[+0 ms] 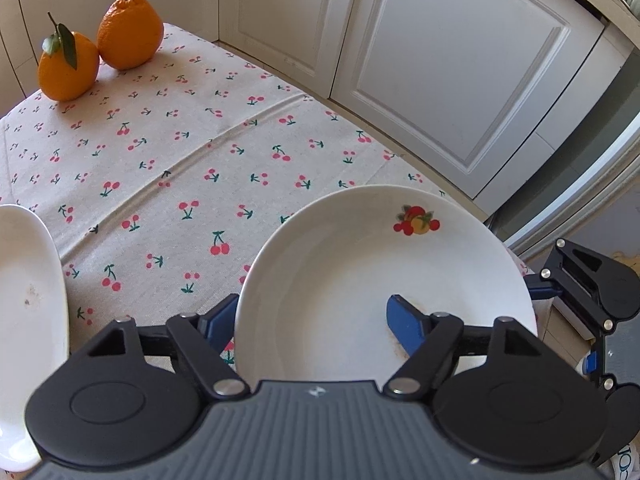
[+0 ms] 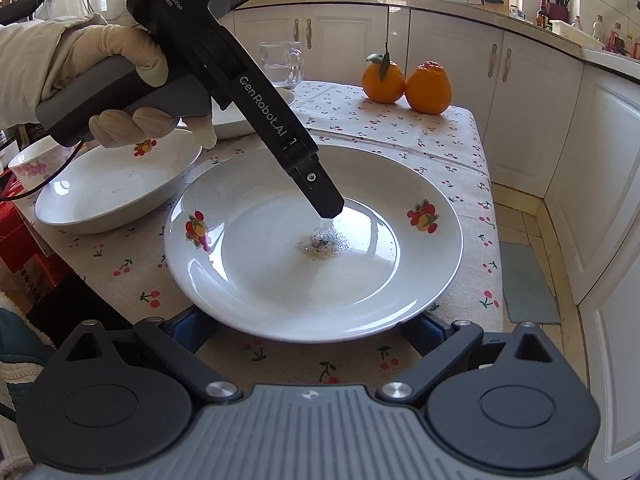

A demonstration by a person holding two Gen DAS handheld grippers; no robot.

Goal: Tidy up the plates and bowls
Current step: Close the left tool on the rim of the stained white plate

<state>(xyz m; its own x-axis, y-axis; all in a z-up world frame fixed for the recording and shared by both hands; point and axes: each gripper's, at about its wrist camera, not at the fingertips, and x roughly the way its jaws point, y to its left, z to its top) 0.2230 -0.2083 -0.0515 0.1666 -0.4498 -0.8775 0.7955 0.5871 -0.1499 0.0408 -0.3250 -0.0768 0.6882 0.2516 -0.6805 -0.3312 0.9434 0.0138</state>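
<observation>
Both claws spread: left claw (image 1: 316,322) straddled fruit-print plate (image 1: 360,264) rim at 12 o'clock, unpinched; right claw (image 2: 310,330) wide beneath near rim.

Both wrist views close, downward — share plate (image 1: 360,264).

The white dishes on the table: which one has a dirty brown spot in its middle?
The wide plate nearest the right gripper; the deeper dish beside it shows none.

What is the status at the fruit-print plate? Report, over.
Left gripper open, fingers astride plate rim. Right gripper open at near rim. Plate flat on tablecloth. Deep dish close alongside.
</observation>
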